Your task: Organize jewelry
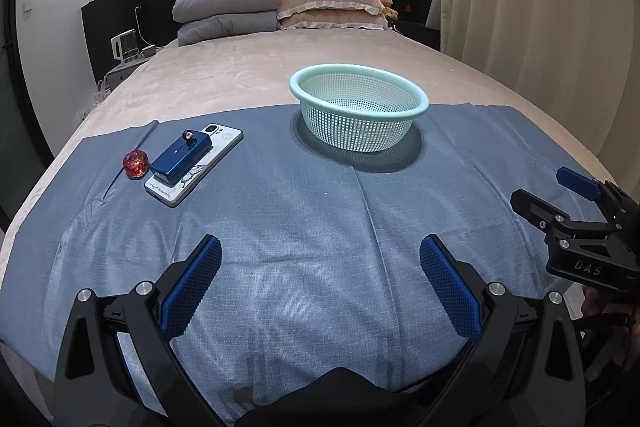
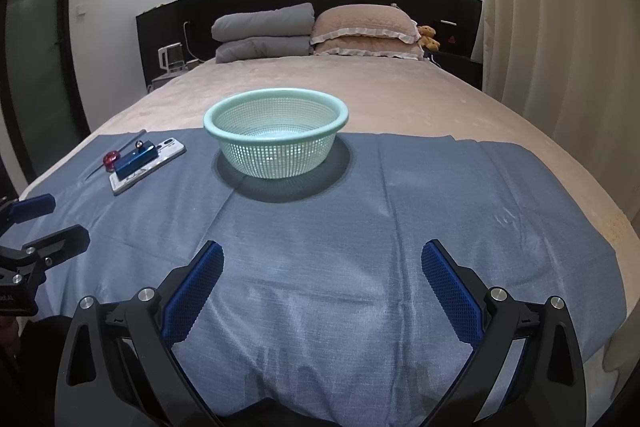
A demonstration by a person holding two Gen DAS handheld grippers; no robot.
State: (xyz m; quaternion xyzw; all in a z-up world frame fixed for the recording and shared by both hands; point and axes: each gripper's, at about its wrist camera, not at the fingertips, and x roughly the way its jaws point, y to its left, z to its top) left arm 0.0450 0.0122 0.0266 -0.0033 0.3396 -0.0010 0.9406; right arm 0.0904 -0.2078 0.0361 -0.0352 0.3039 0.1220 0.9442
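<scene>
A red glassy bauble (image 1: 135, 163) (image 2: 111, 159) lies on the blue cloth (image 1: 312, 219) at the left. Beside it a blue box (image 1: 180, 155) (image 2: 135, 159) with a small bead on top rests on a white phone (image 1: 195, 163) (image 2: 149, 167). A mint mesh basket (image 1: 360, 107) (image 2: 276, 131), empty, stands farther back. My left gripper (image 1: 320, 279) hangs open above the cloth's near part, holding nothing. My right gripper (image 2: 322, 283) is open too, in front of the basket, and shows from the side (image 1: 560, 203) in the left wrist view.
The cloth covers the foot of a beige bed (image 1: 280, 67). Folded grey quilts (image 1: 228, 11) and pink pillows (image 1: 332, 3) lie at the headboard. A nightstand with a kettle (image 1: 126, 45) stands left; curtains (image 1: 540, 7) hang right.
</scene>
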